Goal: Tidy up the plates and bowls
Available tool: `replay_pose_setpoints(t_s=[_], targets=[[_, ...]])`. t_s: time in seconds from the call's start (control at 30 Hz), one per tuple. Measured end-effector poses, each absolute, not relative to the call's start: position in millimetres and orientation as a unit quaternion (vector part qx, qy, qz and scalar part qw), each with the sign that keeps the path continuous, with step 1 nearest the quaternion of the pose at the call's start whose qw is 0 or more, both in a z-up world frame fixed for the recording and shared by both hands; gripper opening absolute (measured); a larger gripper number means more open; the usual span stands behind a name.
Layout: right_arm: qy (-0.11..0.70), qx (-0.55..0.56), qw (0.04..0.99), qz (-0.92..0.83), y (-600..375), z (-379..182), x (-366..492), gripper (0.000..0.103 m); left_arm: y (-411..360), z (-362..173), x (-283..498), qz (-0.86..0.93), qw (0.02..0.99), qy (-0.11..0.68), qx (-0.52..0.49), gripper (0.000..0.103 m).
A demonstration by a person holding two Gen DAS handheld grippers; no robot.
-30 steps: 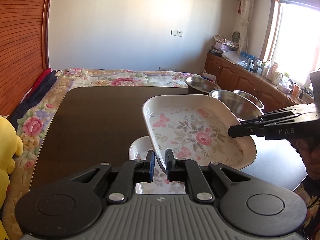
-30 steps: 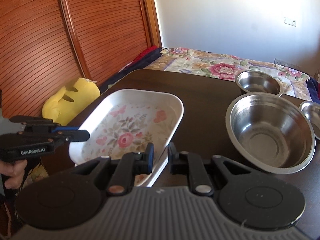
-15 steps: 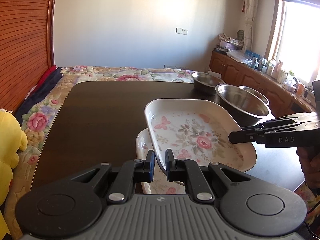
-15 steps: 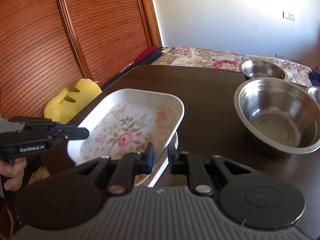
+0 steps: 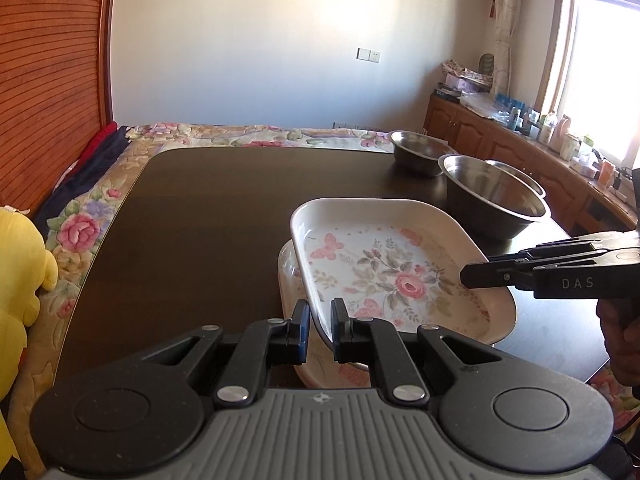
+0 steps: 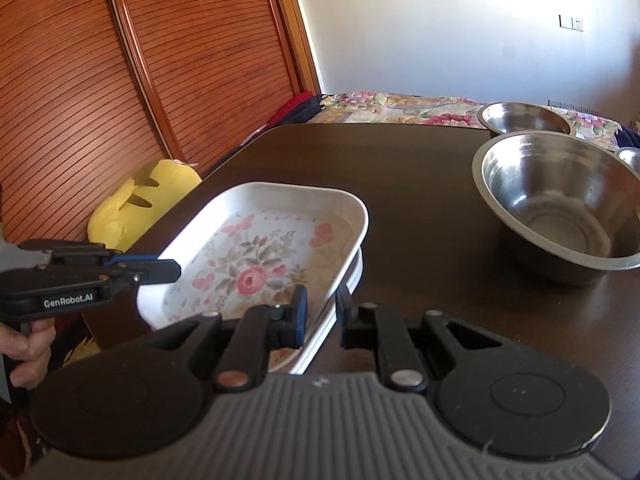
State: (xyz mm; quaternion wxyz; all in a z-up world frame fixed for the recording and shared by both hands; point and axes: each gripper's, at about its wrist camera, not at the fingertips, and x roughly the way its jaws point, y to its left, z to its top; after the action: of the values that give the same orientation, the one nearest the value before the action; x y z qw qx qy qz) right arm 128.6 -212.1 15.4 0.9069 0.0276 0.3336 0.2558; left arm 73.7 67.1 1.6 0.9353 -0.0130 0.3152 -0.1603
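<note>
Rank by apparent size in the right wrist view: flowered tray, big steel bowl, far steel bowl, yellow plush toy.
1. Flowered tray and big steel bowl: look much alike, and the tray is nearer the camera, so no ranking.
3. Yellow plush toy and far steel bowl: also close; the bowl sits farther off.

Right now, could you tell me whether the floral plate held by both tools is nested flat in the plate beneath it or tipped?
Tipped. The floral plate sits askew above the lower plate, not yet nested.

Left gripper (image 5: 319, 326) level, jaws closed to a narrow gap, right gripper (image 6: 321, 314) likewise, narrow gap, a hand (image 6: 25, 354) on each trigger grip
</note>
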Motion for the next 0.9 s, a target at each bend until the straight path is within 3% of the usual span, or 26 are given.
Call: replay_pose_setpoints(t_s=[0.9], targets=[[0.296, 0.033, 0.924, 0.239, -209, 2, 112, 0.018, 67, -6, 69, -0.137, 0.942, 0.305, -0.001, 0.013]])
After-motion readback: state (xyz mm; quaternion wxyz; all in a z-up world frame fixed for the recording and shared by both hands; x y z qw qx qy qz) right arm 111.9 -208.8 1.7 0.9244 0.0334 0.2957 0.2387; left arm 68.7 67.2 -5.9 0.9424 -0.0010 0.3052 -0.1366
